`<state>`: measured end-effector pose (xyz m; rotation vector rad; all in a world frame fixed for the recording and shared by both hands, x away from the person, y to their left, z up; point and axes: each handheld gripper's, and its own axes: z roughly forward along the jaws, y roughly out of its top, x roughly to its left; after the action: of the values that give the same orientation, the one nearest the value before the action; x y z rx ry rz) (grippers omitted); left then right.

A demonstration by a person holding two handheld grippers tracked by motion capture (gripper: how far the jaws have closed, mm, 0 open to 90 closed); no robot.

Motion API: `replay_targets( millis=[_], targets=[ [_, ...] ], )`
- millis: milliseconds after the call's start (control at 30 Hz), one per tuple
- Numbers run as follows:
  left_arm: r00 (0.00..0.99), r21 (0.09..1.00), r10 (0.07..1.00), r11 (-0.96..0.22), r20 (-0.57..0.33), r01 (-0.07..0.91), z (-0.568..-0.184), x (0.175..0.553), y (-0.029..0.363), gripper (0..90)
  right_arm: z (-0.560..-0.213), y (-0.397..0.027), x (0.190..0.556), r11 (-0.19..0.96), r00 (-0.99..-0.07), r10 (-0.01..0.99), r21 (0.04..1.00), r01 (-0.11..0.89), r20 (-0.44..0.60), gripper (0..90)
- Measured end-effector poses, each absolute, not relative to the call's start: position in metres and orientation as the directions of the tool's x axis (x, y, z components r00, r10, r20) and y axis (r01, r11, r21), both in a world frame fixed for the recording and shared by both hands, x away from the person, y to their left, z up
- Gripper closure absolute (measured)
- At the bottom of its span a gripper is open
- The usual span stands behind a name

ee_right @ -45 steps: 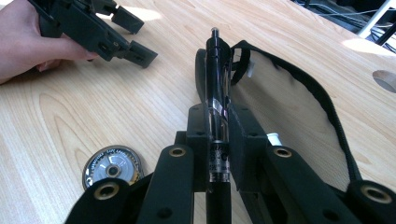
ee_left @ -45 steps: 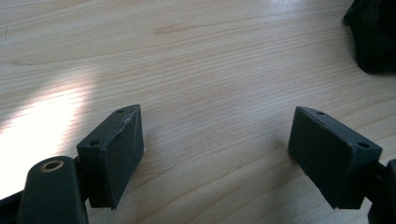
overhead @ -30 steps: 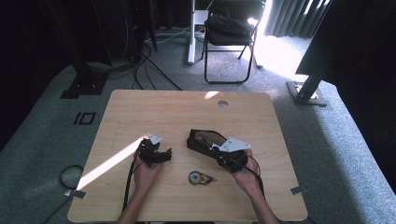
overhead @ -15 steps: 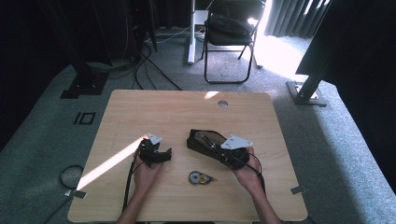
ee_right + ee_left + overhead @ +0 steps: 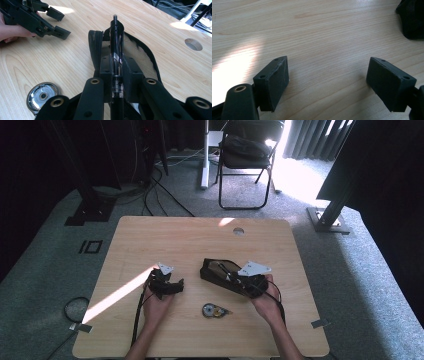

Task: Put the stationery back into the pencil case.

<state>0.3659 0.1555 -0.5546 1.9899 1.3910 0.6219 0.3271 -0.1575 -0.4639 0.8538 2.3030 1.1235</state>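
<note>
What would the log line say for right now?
right gripper shut on pen | pen over open black pouch | left gripper open, nothing between jaws | tape roll on table

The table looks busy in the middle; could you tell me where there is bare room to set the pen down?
The table's far half is bare, apart from the round hole. The left edge is bare too. It is crowded around the black pouch, tape roll and both grippers.

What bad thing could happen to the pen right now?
The right gripper pinches the black pen along its length, over the open pencil case. The smooth barrel could slip or tilt between the pads. Its tip might catch the case's rim and push the case across the table. The left gripper stands open and away, so nothing steadies the case.
</note>
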Motion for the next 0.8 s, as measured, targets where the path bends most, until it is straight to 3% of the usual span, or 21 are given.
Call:
replay_targets(
  millis=[800],
  targets=[
    [0.333,0.72,0.943,-0.248,0.026,0.648,-0.555,0.366,0.155,18.5,-0.467,-0.16,0.345,0.514,-0.731,0.67,0.792,0.329,-0.131,79.7]
  ],
)
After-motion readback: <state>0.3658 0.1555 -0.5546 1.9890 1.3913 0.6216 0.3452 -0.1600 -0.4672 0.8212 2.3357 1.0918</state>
